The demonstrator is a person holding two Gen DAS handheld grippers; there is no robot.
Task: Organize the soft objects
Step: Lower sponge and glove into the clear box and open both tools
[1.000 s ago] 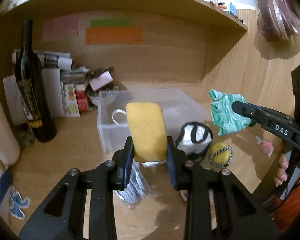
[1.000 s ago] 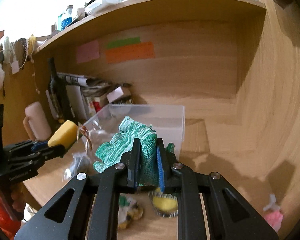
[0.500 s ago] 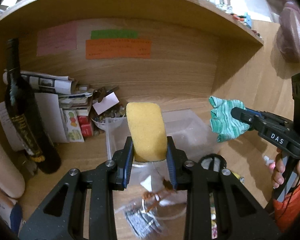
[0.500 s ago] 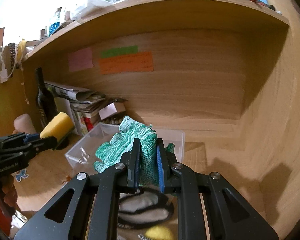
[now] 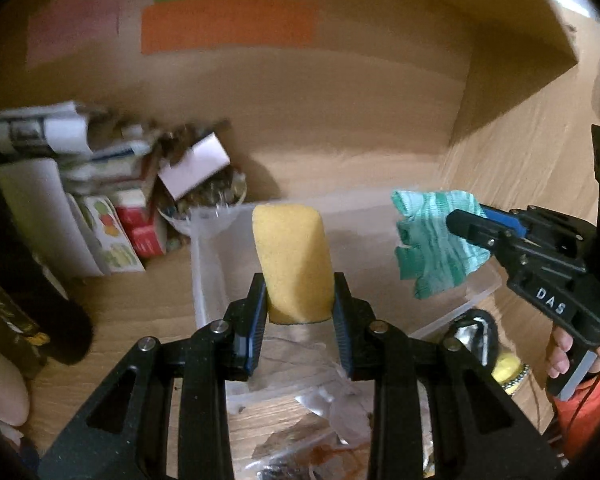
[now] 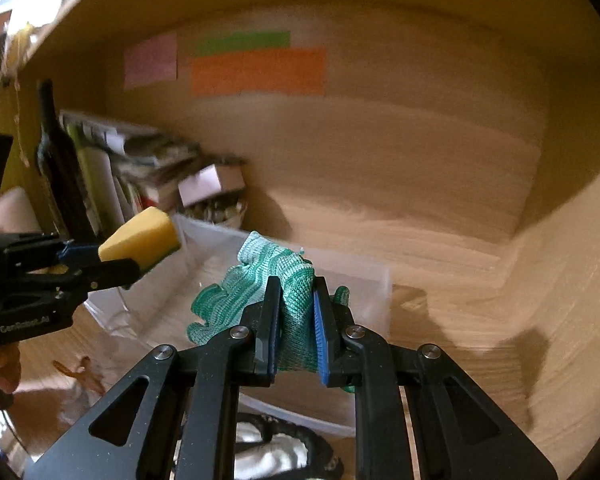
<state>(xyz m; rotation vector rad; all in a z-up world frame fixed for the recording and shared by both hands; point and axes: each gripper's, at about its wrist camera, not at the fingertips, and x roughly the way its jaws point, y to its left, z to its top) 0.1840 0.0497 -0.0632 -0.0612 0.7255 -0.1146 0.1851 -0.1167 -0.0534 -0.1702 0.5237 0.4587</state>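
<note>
I have the left gripper (image 5: pixel 300 304) clamped on the sponge (image 5: pixel 291 262) by its lower end, so most of it stands clear above the bin (image 5: pixel 208 264). The right gripper (image 6: pixel 294 320) pinches the green glove (image 6: pixel 260 280) mid-fold — its fingers hang free. Both are over the bin, I judge ready for dropping in — the bin looks empty.
</note>
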